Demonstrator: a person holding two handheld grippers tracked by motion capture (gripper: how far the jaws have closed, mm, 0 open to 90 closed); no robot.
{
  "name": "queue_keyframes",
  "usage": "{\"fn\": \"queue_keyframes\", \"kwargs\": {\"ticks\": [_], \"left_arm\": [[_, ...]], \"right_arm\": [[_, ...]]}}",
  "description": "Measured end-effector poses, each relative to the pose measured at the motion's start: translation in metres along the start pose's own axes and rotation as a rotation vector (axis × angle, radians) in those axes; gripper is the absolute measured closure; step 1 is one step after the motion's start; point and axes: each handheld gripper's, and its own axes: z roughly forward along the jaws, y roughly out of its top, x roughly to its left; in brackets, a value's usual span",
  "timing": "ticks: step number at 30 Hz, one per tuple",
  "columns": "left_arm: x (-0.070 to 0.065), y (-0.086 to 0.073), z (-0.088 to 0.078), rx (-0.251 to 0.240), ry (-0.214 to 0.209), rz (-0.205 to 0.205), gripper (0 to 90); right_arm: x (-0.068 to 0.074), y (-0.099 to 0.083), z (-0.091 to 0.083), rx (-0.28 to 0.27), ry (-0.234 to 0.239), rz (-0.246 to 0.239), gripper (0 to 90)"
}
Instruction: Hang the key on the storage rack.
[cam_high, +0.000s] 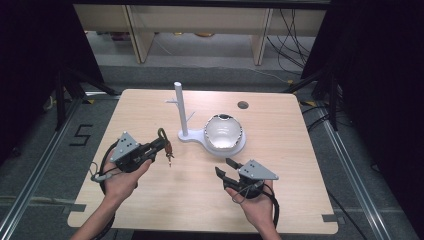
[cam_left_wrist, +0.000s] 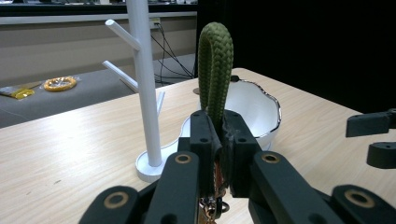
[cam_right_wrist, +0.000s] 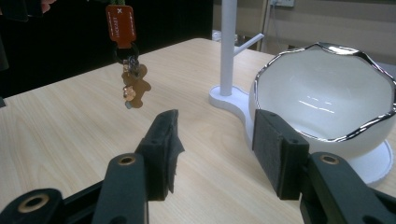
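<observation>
**Left tool clamps the green cord keyring; right tool stands wide**

Your left tool (cam_left_wrist: 217, 140) is closed tight on the olive-green braided cord loop (cam_left_wrist: 215, 70) of a keyring, and the loop stands upright above the jaws in the left gripper view. Below the grip, the orange tag (cam_right_wrist: 121, 25) and the small copper-coloured charm (cam_right_wrist: 134, 86) hang free in the air above the light wooden worktop (cam_high: 165, 200), not touching it. From above, you hold this tool (cam_high: 159, 146) over the left half of the worktop, with the keyring (cam_high: 167, 147) dangling at its tip.

Just beyond the keyring stands the white branched rack (cam_high: 181, 110), upright on its white base. On the round end of that same base sits the white bowl with a wavy silver rim (cam_high: 223, 131), just beside the post.

Your right tool (cam_right_wrist: 217, 140) holds nothing: its padded jaws stand wide apart, with bare worktop between them and the bowl (cam_right_wrist: 327, 98) just ahead of the right-hand jaw. From above, it (cam_high: 225, 167) lies near the bowl's front, well apart from your left tool.
</observation>
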Motion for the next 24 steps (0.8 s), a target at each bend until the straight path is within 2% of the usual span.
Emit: {"fn": "queue_keyframes", "kwargs": {"ticks": [1,2,3,5,7,8,12,13,14,15,17,18,19,20,21,22,23,24], "left_arm": [[0.001,0.0,0.002,-0.018,-0.025,-0.008,83.6],[0.003,0.001,0.0,-0.003,0.021,0.007,83.6],[0.007,0.002,-0.002,0.007,0.041,0.048,83.6],[0.011,0.004,-0.003,0.007,0.049,0.089,83.6],[0.013,0.004,-0.003,0.007,0.059,0.085,83.6],[0.014,0.005,-0.003,0.009,0.064,0.093,83.6],[0.018,0.004,-0.002,0.009,0.079,0.078,83.6],[0.02,0.004,-0.001,0.009,0.081,0.094,83.6],[0.021,0.004,-0.001,0.012,0.086,0.081,83.6],[0.022,0.004,0.0,0.013,0.09,0.083,83.6],[0.022,0.004,0.0,0.014,0.093,0.077,83.6],[0.024,0.004,0.001,0.02,0.098,0.088,83.6],[0.024,0.003,0.002,0.02,0.102,0.083,83.6],[0.025,0.003,0.003,0.022,0.106,0.087,83.6],[0.028,0.004,0.004,0.021,0.106,0.116,83.6],[0.024,0.002,0.006,-0.002,0.099,0.038,83.6],[0.023,0.002,0.006,0.008,0.108,0.031,83.6],[0.024,0.002,0.007,0.01,0.109,0.04,83.6]], "right_arm": [[-0.002,-0.001,-0.001,0.004,-0.002,-0.013,51.5],[-0.002,-0.001,-0.001,0.004,-0.002,-0.013,51.5],[-0.003,-0.001,-0.003,0.011,-0.009,-0.016,51.5],[-0.003,-0.003,-0.004,0.0,-0.005,0.0,51.4],[-0.005,-0.003,-0.007,0.008,-0.02,-0.023,51.4],[-0.005,-0.004,-0.008,0.008,-0.023,-0.003,51.4],[-0.007,-0.005,-0.01,-0.008,-0.014,0.001,51.4],[-0.007,-0.005,-0.012,-0.011,-0.029,0.007,51.3],[-0.008,-0.005,-0.013,-0.001,-0.023,-0.006,51.3],[-0.007,-0.006,-0.013,-0.005,-0.023,0.007,51.2],[-0.009,-0.006,-0.015,-0.01,-0.042,-0.01,51.2],[-0.009,-0.006,-0.015,-0.01,-0.042,-0.01,51.2],[-0.008,-0.007,-0.016,-0.009,-0.036,0.014,51.2],[-0.009,-0.007,-0.017,-0.012,-0.042,0.003,51.2],[-0.01,-0.009,-0.018,-0.015,-0.041,0.019,51.2],[-0.01,-0.009,-0.018,-0.016,-0.043,0.014,51.1],[-0.01,-0.009,-0.018,-0.016,-0.043,0.014,51.1],[-0.012,-0.009,-0.02,-0.007,-0.054,-0.014,51.1]]}}
